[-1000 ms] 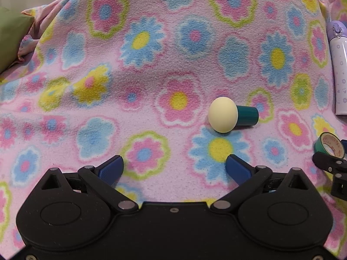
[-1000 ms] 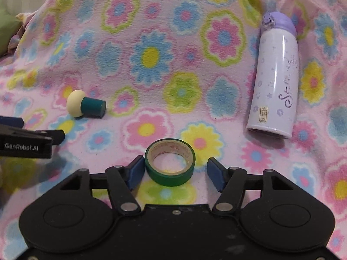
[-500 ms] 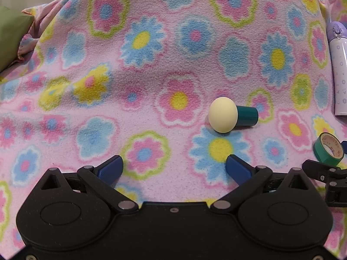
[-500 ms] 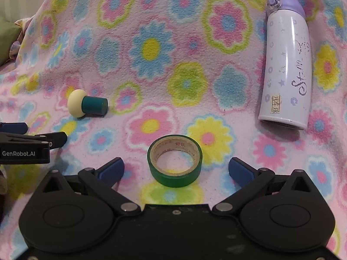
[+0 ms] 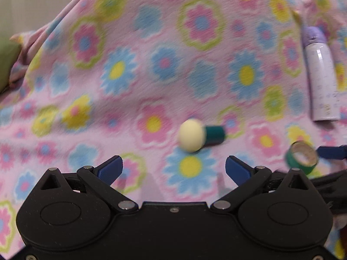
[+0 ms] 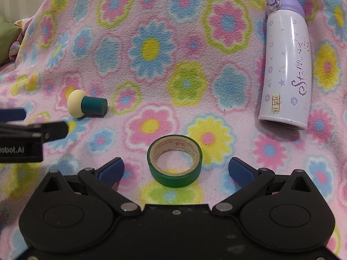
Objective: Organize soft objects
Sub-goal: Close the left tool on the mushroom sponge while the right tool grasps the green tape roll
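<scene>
The right gripper (image 6: 176, 171), jaws just spread wide, grips nothing; the green roll of tape (image 6: 174, 160) lies loose between its blue pads on the pink flowered fleece blanket (image 6: 151, 69). Farther left, the cream-capped, teal-stemmed mushroom toy (image 6: 86, 106) lies ahead of the left gripper (image 5: 174, 169), which is also wide and empty.

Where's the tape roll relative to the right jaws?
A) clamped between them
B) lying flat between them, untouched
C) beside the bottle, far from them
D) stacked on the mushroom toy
B: the tape roll lies flat on the blanket between the right gripper's wide-open jaws, which have just been opening, with clear gaps either side.
</scene>
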Tool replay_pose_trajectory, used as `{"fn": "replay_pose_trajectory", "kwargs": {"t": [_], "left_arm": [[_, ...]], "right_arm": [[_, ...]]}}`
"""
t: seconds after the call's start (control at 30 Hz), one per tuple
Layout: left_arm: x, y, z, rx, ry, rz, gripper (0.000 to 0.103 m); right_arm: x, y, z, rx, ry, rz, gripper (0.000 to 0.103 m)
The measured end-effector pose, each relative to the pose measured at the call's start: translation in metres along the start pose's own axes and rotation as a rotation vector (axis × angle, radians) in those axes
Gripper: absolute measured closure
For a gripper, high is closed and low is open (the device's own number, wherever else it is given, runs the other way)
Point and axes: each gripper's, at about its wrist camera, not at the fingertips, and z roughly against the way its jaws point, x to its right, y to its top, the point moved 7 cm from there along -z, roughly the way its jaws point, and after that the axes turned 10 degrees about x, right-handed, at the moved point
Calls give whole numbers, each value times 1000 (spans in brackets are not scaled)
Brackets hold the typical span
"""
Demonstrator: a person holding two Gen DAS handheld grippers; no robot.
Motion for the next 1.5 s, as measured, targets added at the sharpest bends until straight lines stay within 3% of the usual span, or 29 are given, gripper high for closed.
{"fn": "replay_pose_trajectory", "kwargs": {"t": [0.17,0.47,0.53,0.6,0.63,0.7,0.87,1.1,1.37,1.5], "left_arm": [[21,16,-18,-5,-23,-3,4],[27,20,-57,-72,30,48,7],[24,17,-65,-95,39,64,13],[22,13,-72,-122,45,75,30],[21,11,-74,-132,41,80,34],[21,12,-72,-109,28,83,47],[18,13,-52,-63,6,67,47],[-10,-6,-22,-60,4,62,47],[-41,-26,-7,-34,25,76,46],[-31,-29,-1,5,57,-6,47]], "right_arm": [[0,0,0,0,0,-1,0],[0,0,1,1,0,-3,0],[0,0,1,1,0,-3,0],[0,0,1,1,0,-3,0],[-1,0,1,1,0,-3,0],[0,-1,1,1,0,-3,0],[-1,-1,1,1,0,-3,0],[1,0,3,11,4,-22,0],[12,1,12,69,-38,-73,36],[13,1,13,75,-39,-80,40]]}}
